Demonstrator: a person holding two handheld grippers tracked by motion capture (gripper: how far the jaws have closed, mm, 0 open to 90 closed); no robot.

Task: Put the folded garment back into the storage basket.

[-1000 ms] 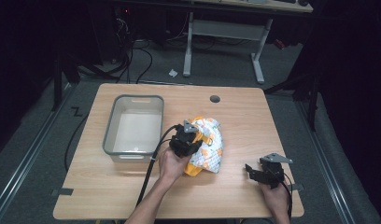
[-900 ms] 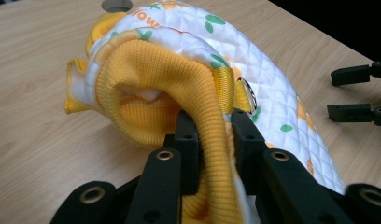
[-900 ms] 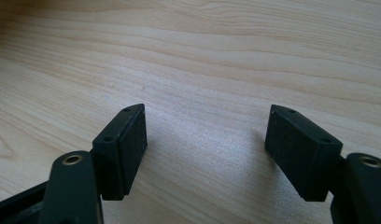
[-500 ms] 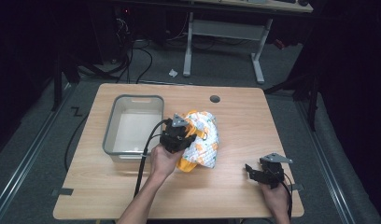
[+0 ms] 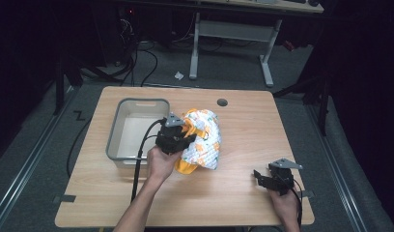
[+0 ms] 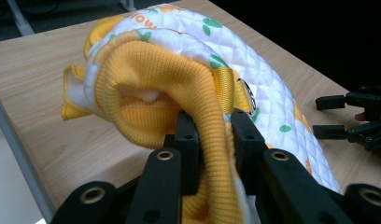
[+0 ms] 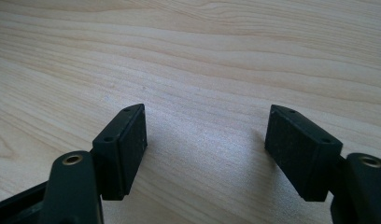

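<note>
Left gripper (image 5: 181, 137) is clamped on the yellow knit cuff (image 6: 170, 88) of a quilted white-and-orange garment (image 5: 202, 140), the ribbed fold pinched between its two black jaws. From that grip the bundle hangs and trails away to the gripper's right and toward the person, its lower hem near the wooden table (image 5: 243, 203); its long axis runs roughly from the far edge of the table toward the near one. Immediately on the gripper's other side sits the grey bin (image 5: 119, 126), its near rim just beside the hand, so the likely coming move, a carry into that bin, turns on a short sideways shift away from the garment's present resting side. This hand is by far the nearer to both garment and bin.

Right gripper (image 5: 272, 181) rests well apart, at the near right corner, jaws spread wide over bare wood with nothing between them.

Its own camera shows the pads (image 7: 125, 144) gaping over the table (image 7: 202, 56). From the left gripper view comes the pinch itself and a small metal snap beside the yellow strap, while the high view alone gives the bin's position.
</note>
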